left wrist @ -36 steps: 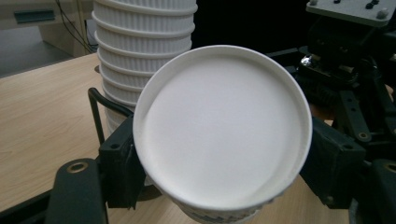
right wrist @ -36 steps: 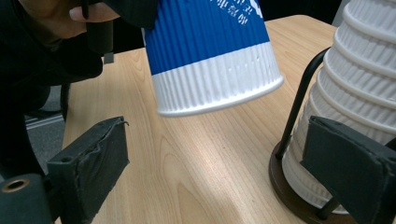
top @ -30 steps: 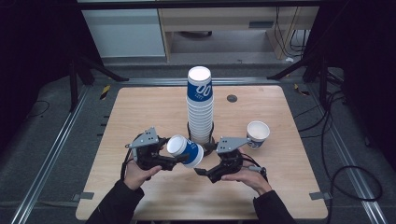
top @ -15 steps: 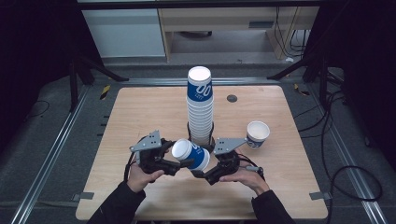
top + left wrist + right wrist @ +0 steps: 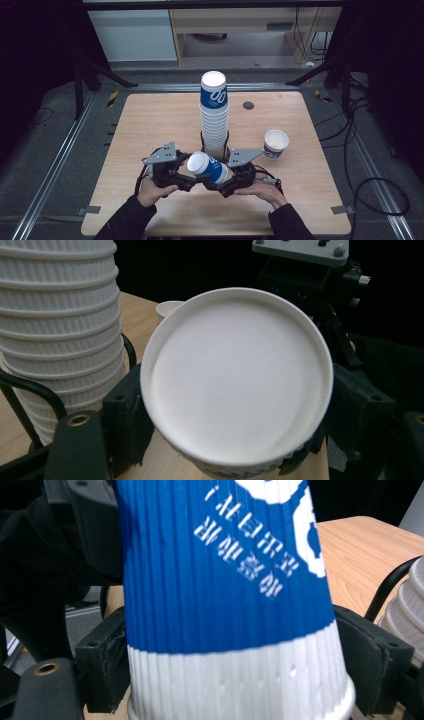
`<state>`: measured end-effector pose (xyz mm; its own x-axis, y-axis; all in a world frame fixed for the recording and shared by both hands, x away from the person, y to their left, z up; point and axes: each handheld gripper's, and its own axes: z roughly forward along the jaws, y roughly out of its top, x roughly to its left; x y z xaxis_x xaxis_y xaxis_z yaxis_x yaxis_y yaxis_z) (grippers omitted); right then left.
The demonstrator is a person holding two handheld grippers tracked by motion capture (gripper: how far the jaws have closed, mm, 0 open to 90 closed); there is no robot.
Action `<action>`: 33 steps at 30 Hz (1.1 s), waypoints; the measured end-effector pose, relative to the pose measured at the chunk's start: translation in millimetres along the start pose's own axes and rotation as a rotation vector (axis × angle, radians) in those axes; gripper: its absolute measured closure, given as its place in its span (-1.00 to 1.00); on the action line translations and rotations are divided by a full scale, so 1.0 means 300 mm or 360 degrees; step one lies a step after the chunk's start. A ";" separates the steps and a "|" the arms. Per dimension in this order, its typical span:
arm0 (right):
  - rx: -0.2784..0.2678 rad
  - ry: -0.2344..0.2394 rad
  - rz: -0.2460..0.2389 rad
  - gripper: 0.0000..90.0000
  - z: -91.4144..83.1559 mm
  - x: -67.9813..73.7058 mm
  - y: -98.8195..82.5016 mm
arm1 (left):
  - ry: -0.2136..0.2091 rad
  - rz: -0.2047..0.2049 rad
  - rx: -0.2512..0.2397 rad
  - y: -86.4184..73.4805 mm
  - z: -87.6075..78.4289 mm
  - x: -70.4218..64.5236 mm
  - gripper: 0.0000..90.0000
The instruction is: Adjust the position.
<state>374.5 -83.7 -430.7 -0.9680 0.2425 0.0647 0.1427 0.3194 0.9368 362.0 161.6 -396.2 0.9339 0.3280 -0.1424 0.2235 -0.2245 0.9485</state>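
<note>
Just in front of the tall cup stack (image 5: 214, 117) on the worktop (image 5: 150, 125), a blue-and-white paper cup (image 5: 207, 168) lies tipped on its side between the two grippers. Left of it, the left gripper (image 5: 192, 181) has jaws that have just been opening; its own view shows the cup's white base (image 5: 235, 375) face-on, the pads flanking it, though contact is unclear. Right of the stack's foot, the right gripper (image 5: 215, 186) has been closing, and its view shows the ribbed blue wall (image 5: 225, 595) with both jaws pressed against the white band. Farther right of the stack stands a single upright cup (image 5: 276, 143).
</note>
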 end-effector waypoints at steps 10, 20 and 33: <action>0.0076 -0.0080 -0.0032 -0.65 -0.038 -0.018 -0.004 | 0.0038 -0.0009 0.0133 0.018 -0.051 0.028 -0.66; 0.0276 -0.0122 -0.0125 -0.65 0.003 -0.012 -0.033 | 0.0006 -0.0010 0.0361 -0.030 -0.001 0.049 -0.68; 0.0431 -0.0104 -0.0234 -0.65 0.057 0.013 -0.052 | -0.0055 -0.0038 0.0499 -0.067 0.060 0.042 -0.49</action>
<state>372.1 -72.2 -450.9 -0.9682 0.2315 -0.0951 0.0605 0.5855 0.8084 374.3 153.7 -422.2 0.9351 0.3062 -0.1785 0.3158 -0.4910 0.8119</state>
